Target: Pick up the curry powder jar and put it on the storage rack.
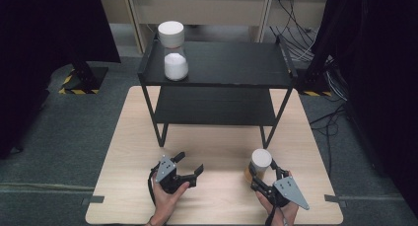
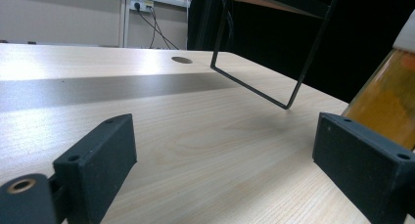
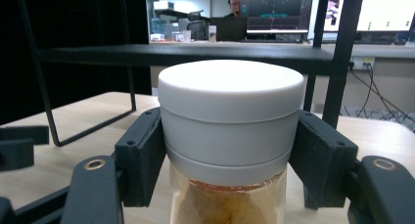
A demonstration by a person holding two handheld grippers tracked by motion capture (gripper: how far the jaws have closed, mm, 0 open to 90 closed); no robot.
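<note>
Now right claw (image 3: 230, 150) clamped on white-lidded jar (image 3: 230, 116), left claw (image 1: 190, 168) gaping wide, holding nothing, above table (image 1: 217, 196).

An office-like lab: lit monitors (image 3: 279, 11), desks, wall sockets (image 2: 139, 5), trailing cables (image 1: 303, 43), hazard-taped stands (image 1: 81, 83).

No legible text, labels, brands or nos. in any view. Jar (image 1: 259, 163) w/ white lid: no print visible. Second jar (image 1: 174, 53) on shelf rack (image 1: 231, 63): plain, no label. Screens (image 3: 279, 11) in background of right gripper view: coloured content, too small/blurred to read. Black-yellow hazard stripes (image 1: 79, 91) on floor by stand base: a marking only, no wording.
</note>
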